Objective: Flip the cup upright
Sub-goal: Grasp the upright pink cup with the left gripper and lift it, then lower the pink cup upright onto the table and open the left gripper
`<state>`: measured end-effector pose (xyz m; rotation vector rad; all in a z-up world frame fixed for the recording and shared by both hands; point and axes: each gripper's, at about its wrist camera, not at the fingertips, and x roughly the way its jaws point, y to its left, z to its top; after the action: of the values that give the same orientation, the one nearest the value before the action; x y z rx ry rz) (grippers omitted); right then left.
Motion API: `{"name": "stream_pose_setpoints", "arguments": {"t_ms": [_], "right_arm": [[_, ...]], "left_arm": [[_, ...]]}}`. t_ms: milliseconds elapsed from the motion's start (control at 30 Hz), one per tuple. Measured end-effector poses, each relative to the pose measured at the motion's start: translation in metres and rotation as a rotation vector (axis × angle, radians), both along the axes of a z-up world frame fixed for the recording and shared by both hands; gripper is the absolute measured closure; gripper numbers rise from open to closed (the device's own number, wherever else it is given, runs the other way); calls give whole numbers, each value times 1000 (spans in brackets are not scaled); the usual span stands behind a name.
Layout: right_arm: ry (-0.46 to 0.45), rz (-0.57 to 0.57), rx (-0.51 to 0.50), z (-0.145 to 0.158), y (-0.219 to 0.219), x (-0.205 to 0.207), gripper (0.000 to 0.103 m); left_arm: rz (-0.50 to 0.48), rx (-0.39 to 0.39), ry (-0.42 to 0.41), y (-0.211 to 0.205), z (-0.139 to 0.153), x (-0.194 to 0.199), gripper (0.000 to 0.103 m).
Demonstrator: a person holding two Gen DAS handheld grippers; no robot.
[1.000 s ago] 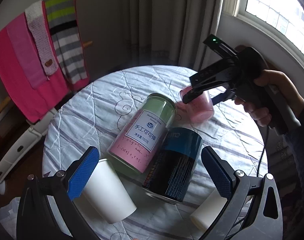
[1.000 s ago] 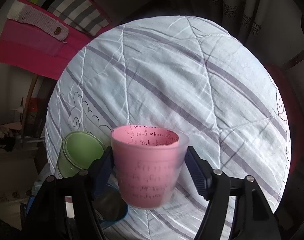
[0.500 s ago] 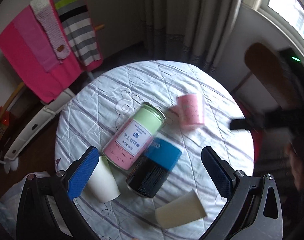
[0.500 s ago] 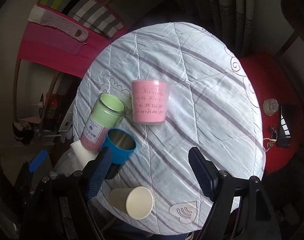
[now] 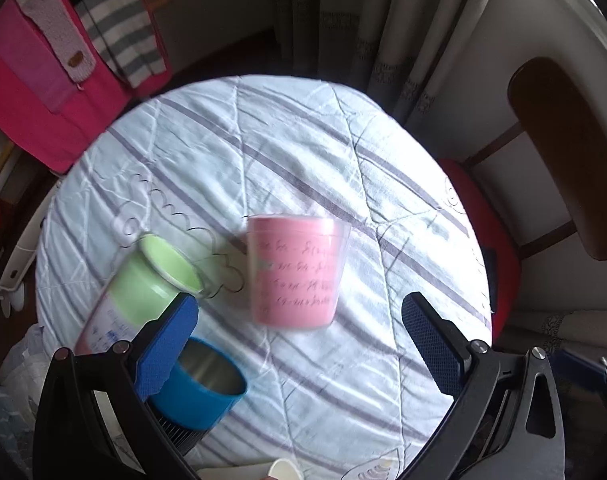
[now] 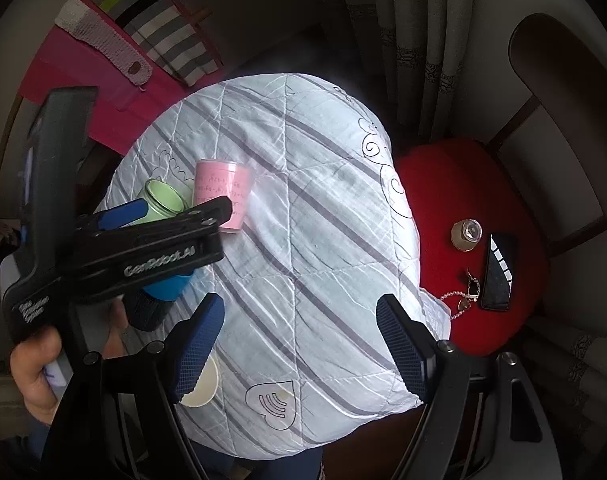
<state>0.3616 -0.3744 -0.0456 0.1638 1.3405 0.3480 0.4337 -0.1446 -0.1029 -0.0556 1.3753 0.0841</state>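
Observation:
The pink cup point(image 5: 297, 272) with handwriting stands upright on the round table, mouth up; it also shows in the right wrist view point(image 6: 221, 196). My left gripper point(image 5: 299, 344) is open and empty, hovering just short of the pink cup. In the right wrist view the left gripper point(image 6: 183, 210) reaches over the cups from the left. My right gripper point(image 6: 299, 344) is open and empty, high above the table's near right part, well away from the cups.
A green and pink jar point(image 5: 143, 292) lies beside the pink cup. A blue tumbler point(image 5: 201, 392) lies at the left finger. A cream paper cup point(image 6: 201, 384) lies at the near edge. A red chair cushion point(image 6: 483, 248) holds a phone and small items.
My right gripper let go of the pink cup, which now stands on the table, and pulled back and up. My left gripper swung toward the pink cup.

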Motion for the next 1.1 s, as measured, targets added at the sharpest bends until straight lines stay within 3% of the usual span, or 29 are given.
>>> {"name": "stream_pose_setpoints", "arguments": {"t_ms": [200, 400, 567, 667, 867, 1100], "right_arm": [[13, 12, 17, -12, -4, 6, 23], [31, 14, 19, -22, -3, 11, 23], [30, 10, 24, -20, -3, 14, 23], [35, 12, 20, -22, -3, 16, 23], [23, 24, 19, -25, 3, 16, 23], [-8, 38, 14, -24, 13, 14, 23]], "left_arm": [[20, -49, 84, -1, -29, 33, 6], [7, -5, 113, 2, -40, 43, 32], [-33, 2, 124, 0, -42, 44, 33], [-32, -29, 93, 3, -34, 43, 34], [28, -54, -60, 20, -1, 39, 34], [45, -83, -76, 23, -9, 12, 32]]}}
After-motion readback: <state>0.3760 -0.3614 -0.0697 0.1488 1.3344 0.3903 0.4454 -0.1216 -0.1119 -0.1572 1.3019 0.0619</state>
